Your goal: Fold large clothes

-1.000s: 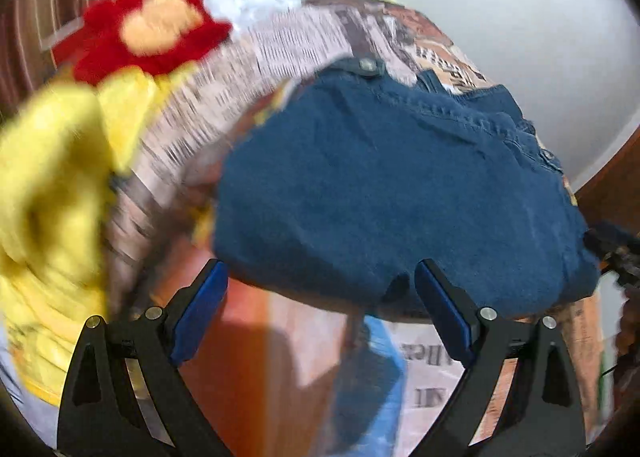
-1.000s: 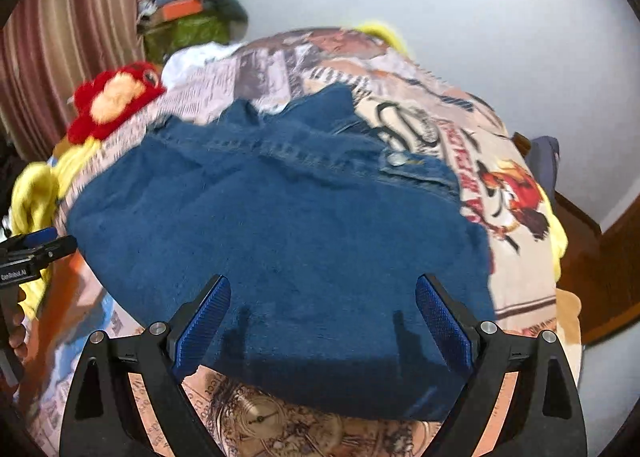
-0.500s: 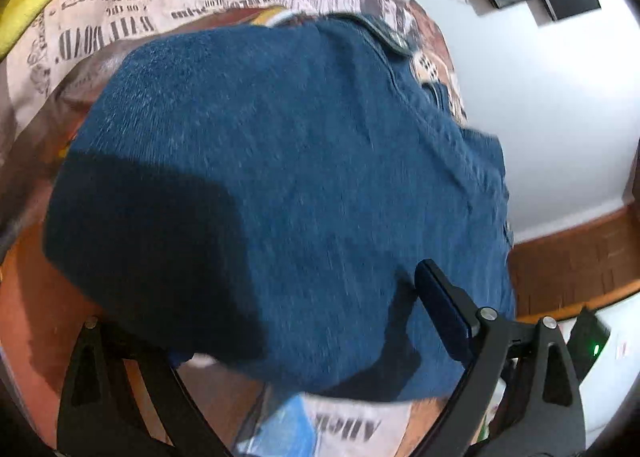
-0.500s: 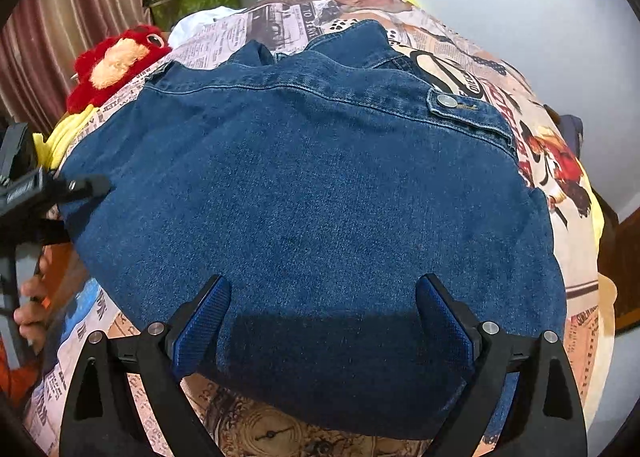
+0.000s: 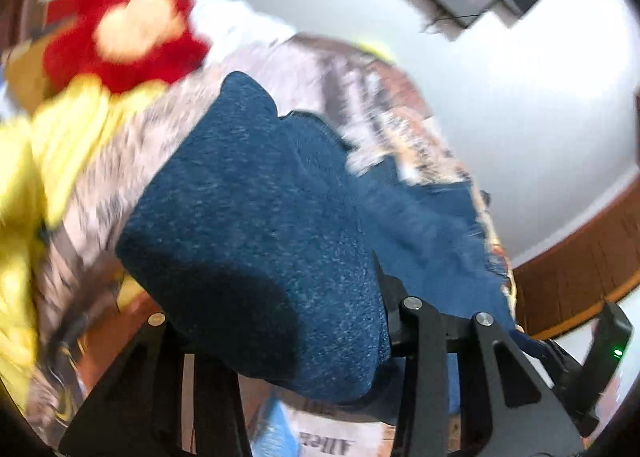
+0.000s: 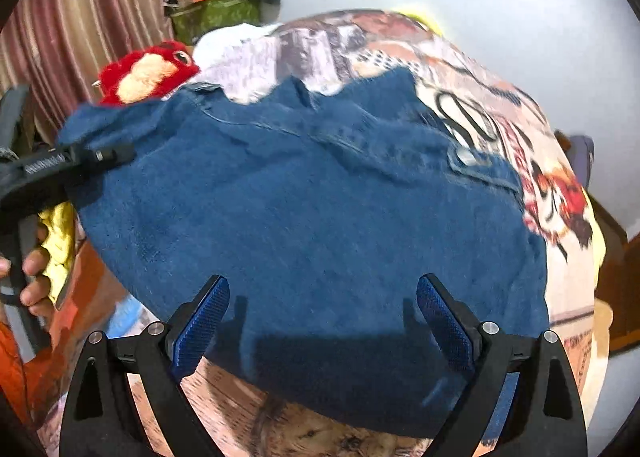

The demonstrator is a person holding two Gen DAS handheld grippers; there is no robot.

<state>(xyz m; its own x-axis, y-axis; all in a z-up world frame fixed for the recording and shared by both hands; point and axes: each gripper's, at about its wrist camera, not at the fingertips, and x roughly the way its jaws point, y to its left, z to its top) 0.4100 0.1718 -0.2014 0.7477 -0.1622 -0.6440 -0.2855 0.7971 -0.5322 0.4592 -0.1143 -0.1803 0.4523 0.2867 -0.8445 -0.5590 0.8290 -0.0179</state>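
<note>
a: how do the jaws of the left gripper (image 5: pixel 276 321) stand?

b: they have just been closing, and a thick fold of the dark blue denim garment (image 5: pixel 256 241) fills the gap between them. the cloth bulges up over the black fingers (image 5: pixel 416 321) and hides the pads, and the corner stands raised off the bed, so the gripper is clamped on it.

a: and the right gripper (image 6: pixel 324 317)?

b: its jaws stand wide apart, the ribbed blue pads (image 6: pixel 204 321) bare. they hover over the near hem of the same garment (image 6: pixel 320 217), one pad towards each side of it, pressing on nothing.

a: where does the garment lie?

b: spread across the bed cover printed with newspaper and cartoon patterns (image 6: pixel 500 105), collar edge on the far side, a metal button (image 6: pixel 466 155) towards the right. in the right wrist view the left gripper (image 6: pixel 100 155) bites its far left corner, which is drawn up into a peak.

a: what is around it?

b: a person's hand (image 6: pixel 34 273) grips the left tool's handle at the left edge. a red plush toy with a cream face (image 6: pixel 148 73) sits beyond the raised corner, a yellow fleecy cloth (image 5: pixel 44 161) beside it, striped curtains (image 6: pixel 76 21) behind.
</note>
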